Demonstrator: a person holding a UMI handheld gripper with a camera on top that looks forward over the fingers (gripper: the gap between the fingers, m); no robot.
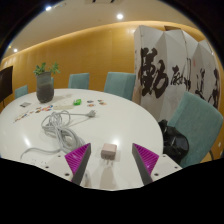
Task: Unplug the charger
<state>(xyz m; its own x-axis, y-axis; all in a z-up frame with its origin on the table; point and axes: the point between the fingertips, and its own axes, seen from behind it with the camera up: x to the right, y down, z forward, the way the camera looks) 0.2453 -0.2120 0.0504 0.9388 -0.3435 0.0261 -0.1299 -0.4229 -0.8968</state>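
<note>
A small white charger block (108,151) hangs between my fingers, with a clear gap to each magenta pad (78,157), so the gripper (110,160) is open. Its prongs seem to point down toward the white table (120,120). A coiled white cable with a power strip (58,126) lies on the table beyond the left finger, its cord running toward the table's near edge. I cannot tell what supports the charger block.
A potted plant (44,82) stands at the table's far left, with small items (82,101) near it. Teal chairs (120,84) ring the table; one at the right (195,125) holds a black bag (173,141). A banner with black characters (175,72) hangs behind.
</note>
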